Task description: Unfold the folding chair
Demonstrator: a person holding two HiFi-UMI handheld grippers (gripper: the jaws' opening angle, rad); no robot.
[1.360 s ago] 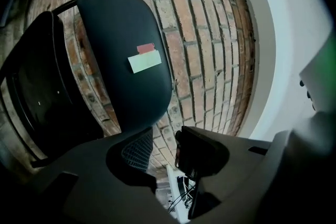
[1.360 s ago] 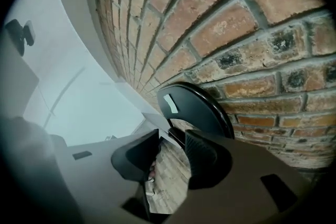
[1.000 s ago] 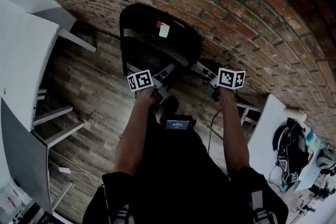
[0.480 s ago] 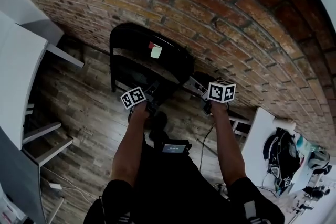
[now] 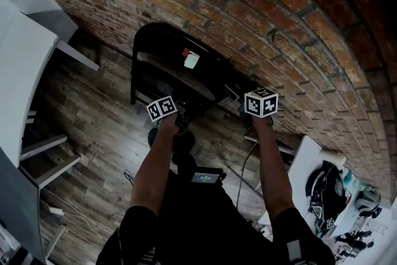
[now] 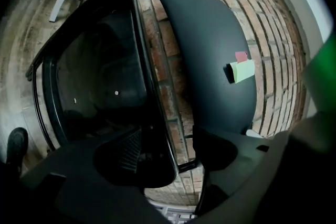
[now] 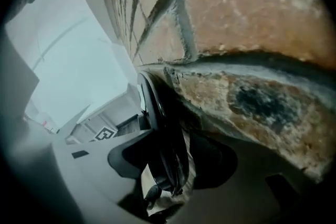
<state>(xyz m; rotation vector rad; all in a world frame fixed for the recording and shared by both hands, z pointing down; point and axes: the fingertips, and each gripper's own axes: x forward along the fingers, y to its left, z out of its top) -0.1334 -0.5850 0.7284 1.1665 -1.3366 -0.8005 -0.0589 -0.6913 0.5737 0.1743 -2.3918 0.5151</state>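
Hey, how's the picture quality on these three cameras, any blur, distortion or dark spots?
Head view: fisheye bends the brick wall into an arc; the folding chair is dark but sharp. Left gripper view: the chair's black surfaces swallow detail, corners vignetted. Right gripper view: close brick looks soft, pale background washed out.

Black folding chair (image 5: 214,68) beside brick wall

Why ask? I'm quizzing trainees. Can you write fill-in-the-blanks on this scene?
The folding chair is ___ in colour.
It stands beside a ___ wall.
The floor beneath it is made of ___ planks.
Missing words: black; brick; wooden.
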